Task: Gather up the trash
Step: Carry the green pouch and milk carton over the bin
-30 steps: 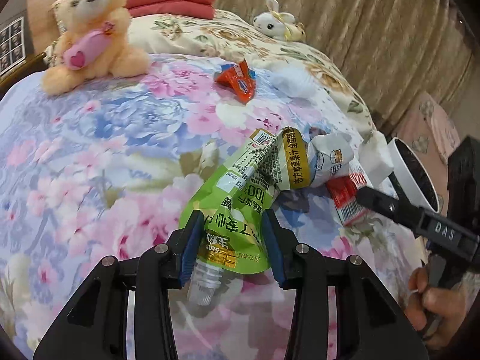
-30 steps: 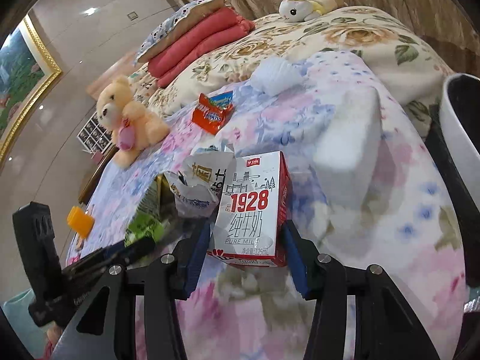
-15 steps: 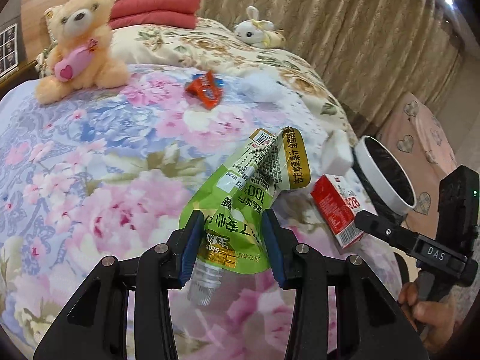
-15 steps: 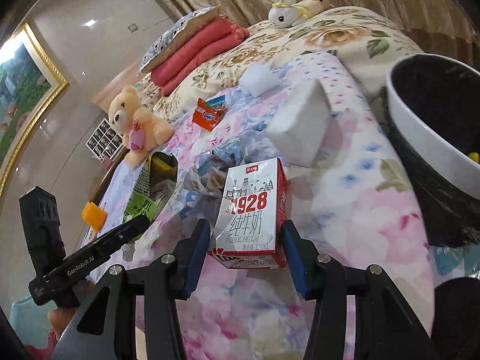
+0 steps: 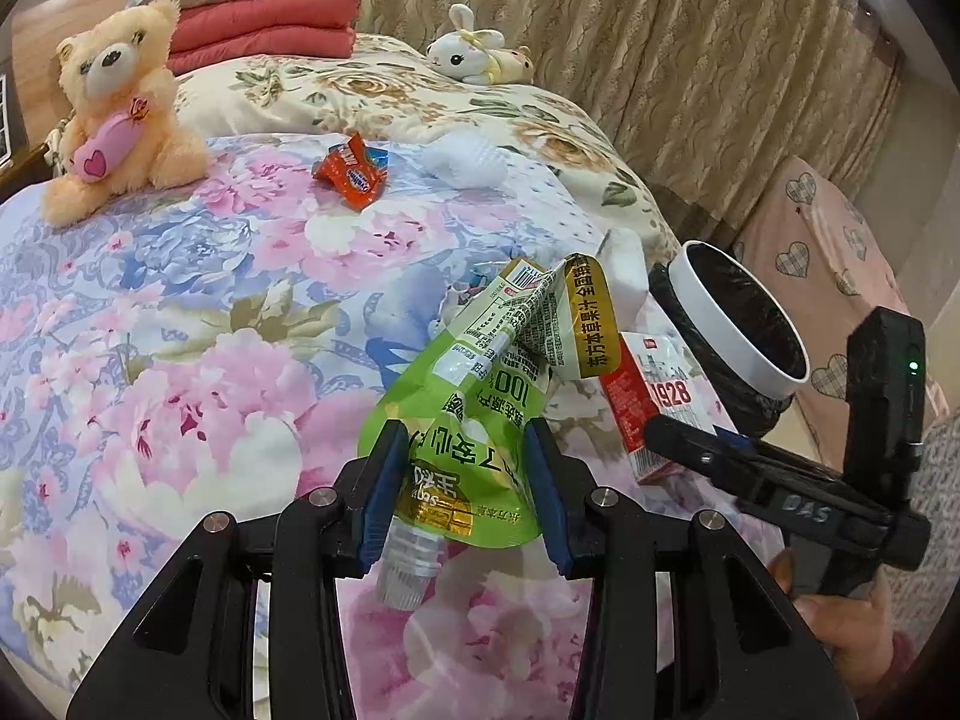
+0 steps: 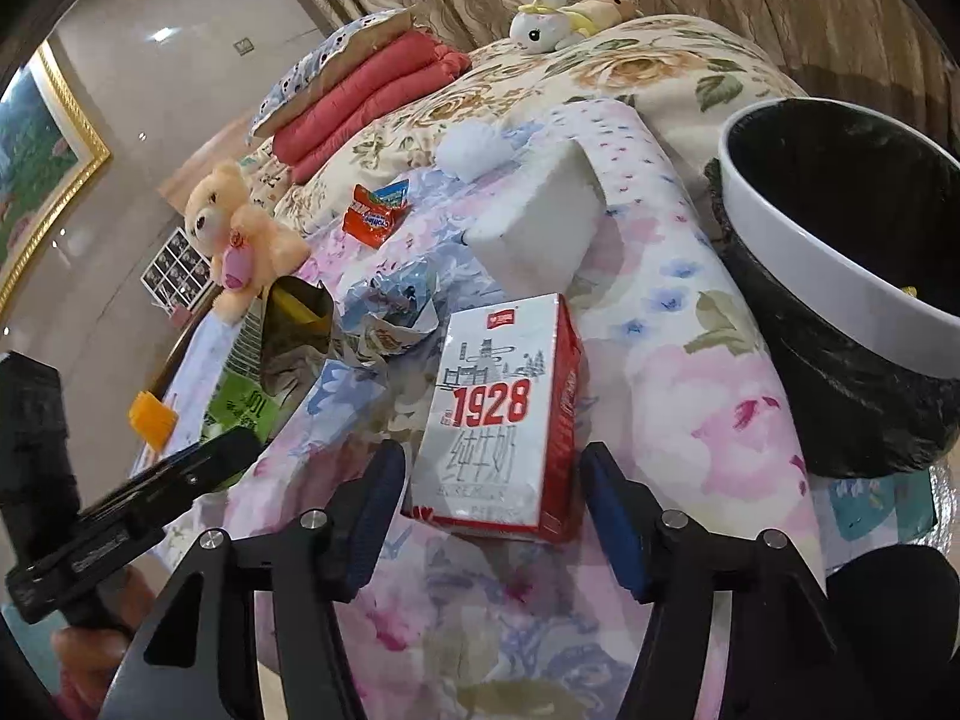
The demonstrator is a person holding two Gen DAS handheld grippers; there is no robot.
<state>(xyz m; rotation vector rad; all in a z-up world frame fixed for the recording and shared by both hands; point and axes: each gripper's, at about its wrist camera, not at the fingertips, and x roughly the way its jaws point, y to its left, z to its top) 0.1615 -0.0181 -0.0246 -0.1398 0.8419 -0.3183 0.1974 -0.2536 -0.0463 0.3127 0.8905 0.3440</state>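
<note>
My left gripper [image 5: 465, 468] is shut on a green juice pouch [image 5: 480, 396] and holds it spout-down above the floral bedspread. My right gripper [image 6: 492, 456] has its jaws opening. The red and white 1928 milk carton [image 6: 498, 420] sits between them with a gap on each side, and the pads do not press it. The same carton [image 5: 654, 402] shows in the left wrist view beside the pouch. A white-rimmed bin with a black liner [image 6: 810, 240] stands just right of the carton, off the bed's edge.
On the bed lie an orange snack wrapper [image 5: 351, 171], a crumpled white tissue [image 5: 465, 159], a white block [image 6: 540, 222] and a torn paper wrapper [image 6: 390, 318]. A teddy bear [image 5: 120, 102], a plush rabbit [image 5: 474, 54] and folded red blankets [image 5: 264, 30] sit further back.
The right gripper carried the carton toward the bin, then its jaws spread off the carton. The left gripper moved toward the bin with the pouch still held.
</note>
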